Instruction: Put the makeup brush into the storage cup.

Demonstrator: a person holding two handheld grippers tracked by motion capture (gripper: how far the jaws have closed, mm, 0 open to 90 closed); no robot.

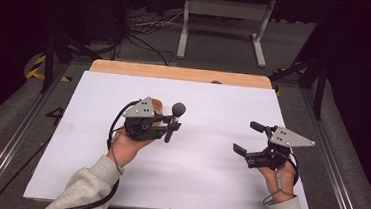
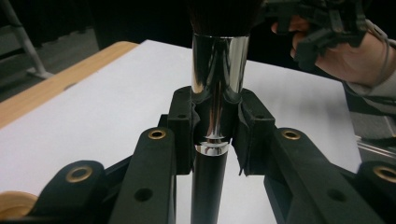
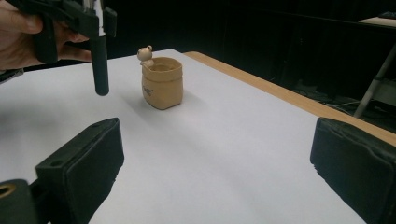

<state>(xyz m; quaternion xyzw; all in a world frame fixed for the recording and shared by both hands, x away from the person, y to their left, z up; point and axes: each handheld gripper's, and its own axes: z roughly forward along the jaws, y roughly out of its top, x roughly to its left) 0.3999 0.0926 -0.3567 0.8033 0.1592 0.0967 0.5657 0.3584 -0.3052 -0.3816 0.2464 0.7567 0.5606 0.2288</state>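
My left gripper (image 1: pixel 171 125) is shut on a makeup brush (image 1: pixel 174 117) with a black handle, a chrome ferrule and a dark bristle head. It holds the brush upright above the white table, left of centre. In the left gripper view the jaws clamp the brush (image 2: pixel 218 70) where ferrule meets handle. A small tan cup (image 3: pixel 162 83) with a little bear figure on its rim stands on the table just beyond the brush handle (image 3: pixel 99 65). In the high view the cup (image 1: pixel 157 104) peeks out behind the left gripper. My right gripper (image 1: pixel 247 137) is open and empty, low over the table's right side.
A white sheet (image 1: pixel 192 180) covers the table, and a wooden strip (image 1: pixel 176 72) shows along the far edge. Beyond the table lie floor cables and a white stand frame (image 1: pixel 225 17). Metal rails run along both sides.
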